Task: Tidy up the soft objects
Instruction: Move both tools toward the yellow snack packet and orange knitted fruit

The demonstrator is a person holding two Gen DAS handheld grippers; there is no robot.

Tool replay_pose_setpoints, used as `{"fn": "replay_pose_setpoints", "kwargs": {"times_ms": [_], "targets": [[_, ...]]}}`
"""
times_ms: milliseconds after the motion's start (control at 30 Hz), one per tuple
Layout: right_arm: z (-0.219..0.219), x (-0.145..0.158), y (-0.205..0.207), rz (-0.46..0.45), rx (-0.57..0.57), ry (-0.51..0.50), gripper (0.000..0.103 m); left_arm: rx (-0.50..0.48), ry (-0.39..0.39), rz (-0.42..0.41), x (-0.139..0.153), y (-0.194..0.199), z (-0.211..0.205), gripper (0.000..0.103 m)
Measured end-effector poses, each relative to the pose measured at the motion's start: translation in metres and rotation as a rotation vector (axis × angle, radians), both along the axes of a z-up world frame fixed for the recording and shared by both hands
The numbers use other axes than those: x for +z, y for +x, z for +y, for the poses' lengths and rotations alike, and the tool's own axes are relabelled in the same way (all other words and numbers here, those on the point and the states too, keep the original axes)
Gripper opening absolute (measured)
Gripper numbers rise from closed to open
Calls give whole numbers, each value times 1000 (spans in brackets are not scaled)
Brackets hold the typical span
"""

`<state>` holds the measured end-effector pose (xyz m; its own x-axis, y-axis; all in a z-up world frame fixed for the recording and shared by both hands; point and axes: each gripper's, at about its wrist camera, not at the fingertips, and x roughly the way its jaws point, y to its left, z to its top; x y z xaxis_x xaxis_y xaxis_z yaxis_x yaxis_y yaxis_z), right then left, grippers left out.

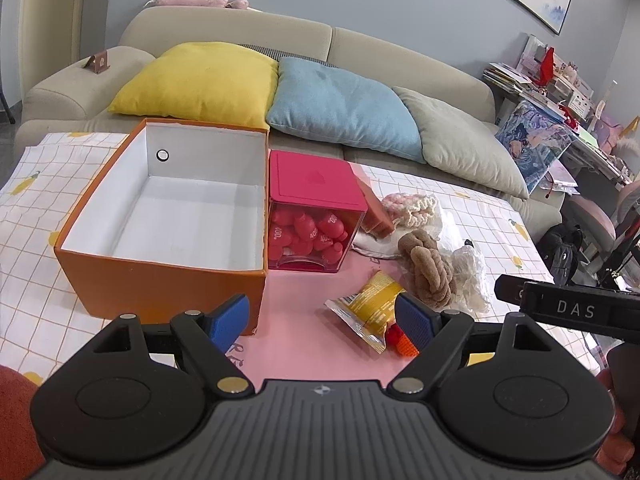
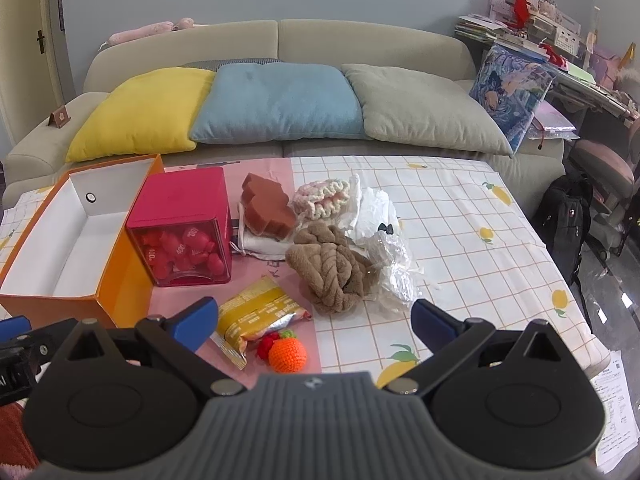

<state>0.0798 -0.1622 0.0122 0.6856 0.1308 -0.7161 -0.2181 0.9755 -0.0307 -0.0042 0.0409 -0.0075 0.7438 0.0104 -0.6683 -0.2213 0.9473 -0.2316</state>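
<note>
Soft things lie clustered mid-worktop: a brown knotted plush rope [image 2: 331,270], a pink-and-cream crocheted piece [image 2: 322,196] behind it, a rust-brown sponge block [image 2: 267,208] resting on a white cloth pouch [image 2: 260,245], and a small orange crocheted ball [image 2: 287,354] nearest the cameras. A yellow snack packet [image 2: 254,314] touches the ball's red tuft, and crinkled clear plastic [image 2: 394,264] sits just beside the rope.

The worktop [image 2: 460,240], under a checked lemon-print cloth, has open room to the right of the pile, out to its right edge. On the left, an orange box [image 1: 160,280] stands open with a white, bare interior; a clear box with a pink lid [image 1: 312,220], filled with red pieces, stands touching its right wall. A sofa [image 2: 280,40] with yellow, blue and grey cushions runs along the far edge.

The left hand-held gripper [image 1: 322,322] hovers with its blue pads spread wide, near the orange box's front corner and holding nothing. The right hand-held gripper [image 2: 316,322] is likewise spread and empty, above the ball and packet.
</note>
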Motion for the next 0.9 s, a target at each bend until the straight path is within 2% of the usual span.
{"fn": "replay_pose_setpoints", "kwargs": {"times_ms": [900], "targets": [[-1,-7,3,18,0,-10,100,-24,-8,22,-6,6,-4,97]]}}
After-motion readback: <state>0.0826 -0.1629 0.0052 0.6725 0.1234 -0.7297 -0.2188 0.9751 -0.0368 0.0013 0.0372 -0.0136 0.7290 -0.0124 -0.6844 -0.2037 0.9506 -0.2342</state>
